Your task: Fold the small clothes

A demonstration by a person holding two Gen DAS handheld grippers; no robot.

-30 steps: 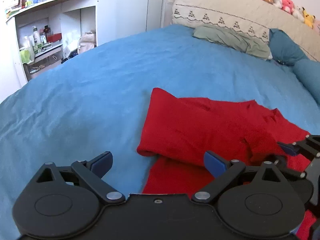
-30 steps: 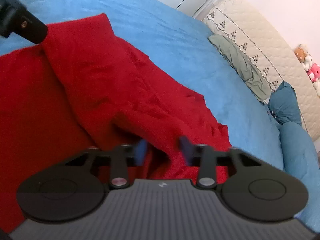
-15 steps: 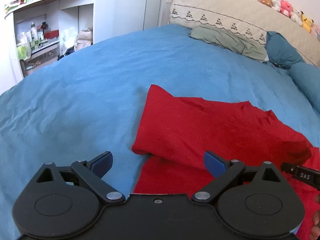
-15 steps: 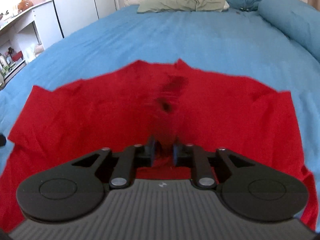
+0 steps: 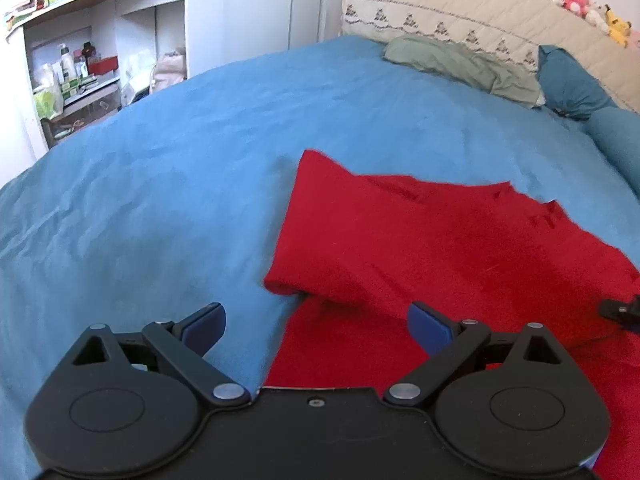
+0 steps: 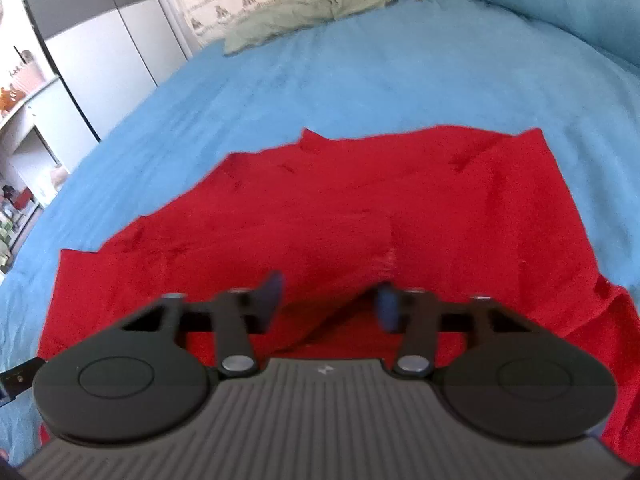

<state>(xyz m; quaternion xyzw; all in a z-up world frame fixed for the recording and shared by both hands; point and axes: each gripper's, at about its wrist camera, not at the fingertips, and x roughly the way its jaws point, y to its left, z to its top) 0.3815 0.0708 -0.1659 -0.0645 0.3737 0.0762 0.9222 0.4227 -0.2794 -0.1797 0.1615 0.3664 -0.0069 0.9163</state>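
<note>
Lying flat on the near side of the blue bedspread point(image 5: 168, 208), the red garment point(image 6: 360, 216) has one flap folded over. The left gripper point(image 5: 316, 322) hovers wide apart; the right gripper point(image 6: 328, 300), just opening, holds nothing, apparently letting the fold settle.

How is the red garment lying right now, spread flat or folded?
Partly folded. On the blue bedspread, the red garment has one layer turned over another: its rounded fold edge overlaps the flat red layer beneath. Neither gripper holds it.
</note>
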